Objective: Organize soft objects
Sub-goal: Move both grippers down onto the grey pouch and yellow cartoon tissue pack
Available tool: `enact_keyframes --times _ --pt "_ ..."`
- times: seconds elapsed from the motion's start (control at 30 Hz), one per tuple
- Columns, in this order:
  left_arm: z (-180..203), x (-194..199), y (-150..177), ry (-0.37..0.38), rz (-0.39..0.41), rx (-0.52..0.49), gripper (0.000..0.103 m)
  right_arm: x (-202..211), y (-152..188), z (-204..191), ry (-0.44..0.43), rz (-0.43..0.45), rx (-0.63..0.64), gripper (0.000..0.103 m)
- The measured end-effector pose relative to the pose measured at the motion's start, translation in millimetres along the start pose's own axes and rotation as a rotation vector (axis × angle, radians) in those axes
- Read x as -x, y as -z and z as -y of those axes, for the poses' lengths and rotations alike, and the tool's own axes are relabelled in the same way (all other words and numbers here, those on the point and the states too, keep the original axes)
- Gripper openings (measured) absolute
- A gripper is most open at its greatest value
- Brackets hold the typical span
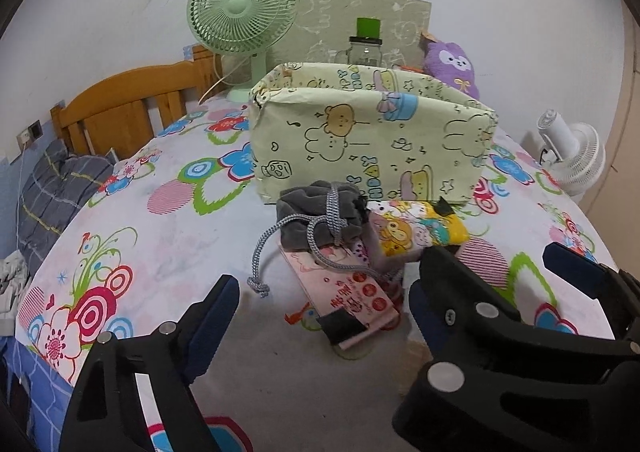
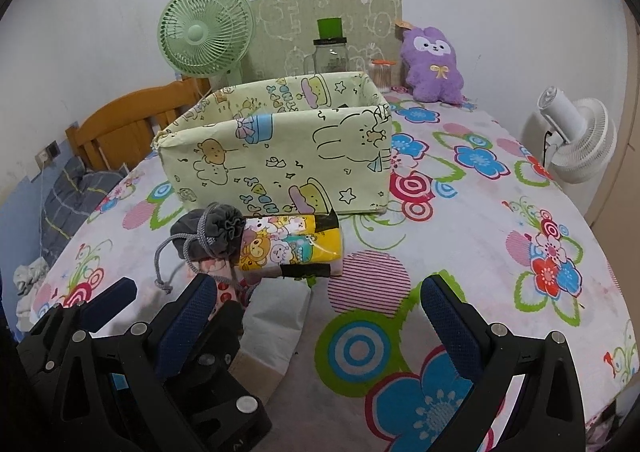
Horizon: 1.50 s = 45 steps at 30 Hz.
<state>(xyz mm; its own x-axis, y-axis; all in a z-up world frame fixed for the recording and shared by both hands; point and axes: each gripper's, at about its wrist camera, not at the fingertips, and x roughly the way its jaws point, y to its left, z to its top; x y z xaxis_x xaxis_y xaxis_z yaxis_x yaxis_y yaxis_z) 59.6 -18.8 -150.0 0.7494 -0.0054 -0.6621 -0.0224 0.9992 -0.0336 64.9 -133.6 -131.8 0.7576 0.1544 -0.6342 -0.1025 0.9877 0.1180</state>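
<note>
I see a grey drawstring pouch point(image 1: 322, 212) with a knotted cord lying on pink packets, touching a yellow cartoon-print pack point(image 1: 416, 230), all just before the fabric box point(image 1: 372, 140). My left gripper point(image 1: 324, 294) and right gripper point(image 2: 320, 298) both stand spread, pinching nothing. The box's inside is hidden.

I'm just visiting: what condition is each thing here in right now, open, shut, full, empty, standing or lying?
Left gripper: open, holding nothing.
Right gripper: open, holding nothing.
Fabric box: upright, open-topped, looks empty as far as visible.
Grey drawstring pouch: cinched shut, lying on the pink packet.
Yellow cartoon packet: lying flat beside the pouch.
Pink packet: lying flat.
Glass jar: upright, lid on.
Green fan: standing; running or not, cannot tell.
</note>
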Motion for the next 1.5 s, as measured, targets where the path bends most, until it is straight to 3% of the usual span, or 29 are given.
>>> enact_keyframes --times 0.33,0.5,0.6,0.97,1.3,1.5 --pt "-2 -20 1 -0.001 -0.052 0.013 0.078 -21 0 2 0.022 -0.058 -0.023 0.103" --pt "0 -18 1 0.039 -0.053 -0.006 0.059 -24 0 3 0.014 -0.076 -0.032 0.103" --pt "-2 -15 2 0.055 -0.058 -0.017 0.054 -24 1 -1 0.005 -0.086 -0.025 0.103" --pt "-15 -3 7 0.045 -0.068 -0.016 0.053 -21 8 -13 -0.04 -0.115 -0.017 0.086" --pt "-15 -3 -9 0.062 -0.026 -0.002 0.053 -21 -9 -11 -0.019 -0.08 -0.031 0.086" --pt "-21 -10 -18 0.045 -0.013 -0.027 0.057 -30 -17 -15 -0.053 -0.069 -0.038 0.086"
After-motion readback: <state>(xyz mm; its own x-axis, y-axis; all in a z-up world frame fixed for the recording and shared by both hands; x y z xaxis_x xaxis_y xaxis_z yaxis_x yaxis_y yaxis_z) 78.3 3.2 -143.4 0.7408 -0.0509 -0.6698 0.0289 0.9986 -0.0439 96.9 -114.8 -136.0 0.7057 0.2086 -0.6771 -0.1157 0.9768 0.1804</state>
